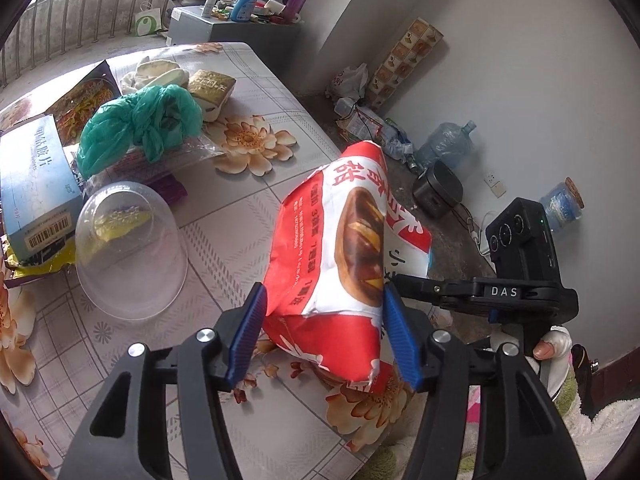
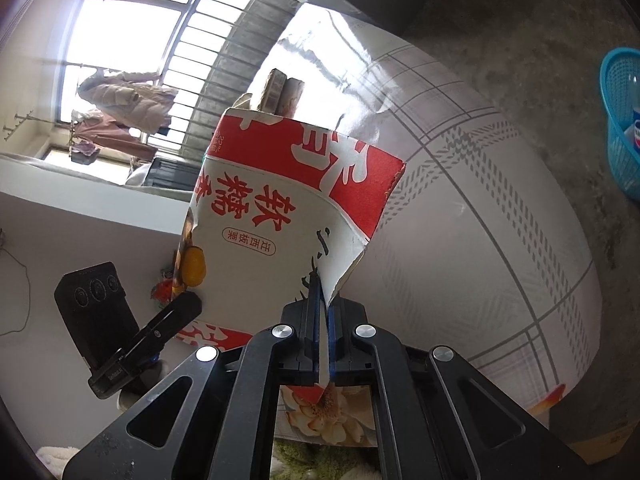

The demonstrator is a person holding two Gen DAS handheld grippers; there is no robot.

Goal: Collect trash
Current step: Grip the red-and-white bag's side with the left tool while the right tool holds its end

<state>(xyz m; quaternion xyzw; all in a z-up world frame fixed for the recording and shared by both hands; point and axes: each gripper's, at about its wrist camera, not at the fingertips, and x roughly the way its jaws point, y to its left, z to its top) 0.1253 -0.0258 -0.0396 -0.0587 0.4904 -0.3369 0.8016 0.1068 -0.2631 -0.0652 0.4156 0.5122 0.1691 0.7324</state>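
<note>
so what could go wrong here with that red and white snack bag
1. The right tool pinches only a thin edge of the red and white bag, so it may slip or tear.
2. The left tool is open; its pads flank the bag, touching at most lightly, so nothing backs up that grip.
3. If dropped, the bag could land by the table edge and slide off.

"DAS" on right claw [image 1: 394, 280]

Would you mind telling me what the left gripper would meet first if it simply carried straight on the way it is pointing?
Most likely the red and white snack bag: it already sits between the open fingers of the left gripper. The right gripper pinches its edge. Beyond the bag lies the flowered tablecloth, though depth is hard to judge.
</note>
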